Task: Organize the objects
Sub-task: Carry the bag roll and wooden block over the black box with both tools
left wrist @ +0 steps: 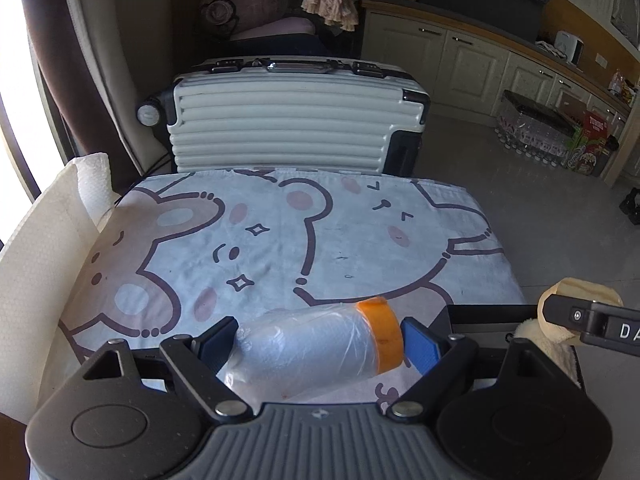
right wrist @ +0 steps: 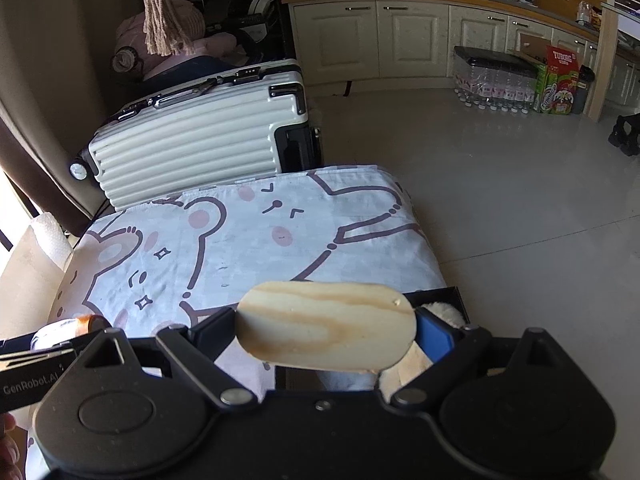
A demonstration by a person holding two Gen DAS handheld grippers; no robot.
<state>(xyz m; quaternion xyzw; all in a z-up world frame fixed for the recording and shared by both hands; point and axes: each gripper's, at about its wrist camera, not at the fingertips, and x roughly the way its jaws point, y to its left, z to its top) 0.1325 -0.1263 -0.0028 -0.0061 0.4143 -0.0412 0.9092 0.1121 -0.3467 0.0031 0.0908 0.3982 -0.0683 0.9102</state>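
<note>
- Bottle [left wrist: 320, 344], orange-capped, plastic-wrapped: lying crosswise in left claw [left wrist: 320, 346], pads clenched on both its ends, low over the cloth-covered surface [left wrist: 280, 240].
- Wooden oval [right wrist: 326, 326]: clamped end to end in right claw [right wrist: 326, 332], above a black tray [right wrist: 448, 294] holding a plush item [right wrist: 442, 314].
- Progress: both items in hand, neither put down; where they go is not shown.

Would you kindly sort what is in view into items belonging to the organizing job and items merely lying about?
Job:
left claw, shut on the plastic-wrapped bottle with orange cap
right claw, shut on the pale oval wooden piece
black tray

Lying about:
white ribbed suitcase
bear-print cloth
pack of water bottles
</note>
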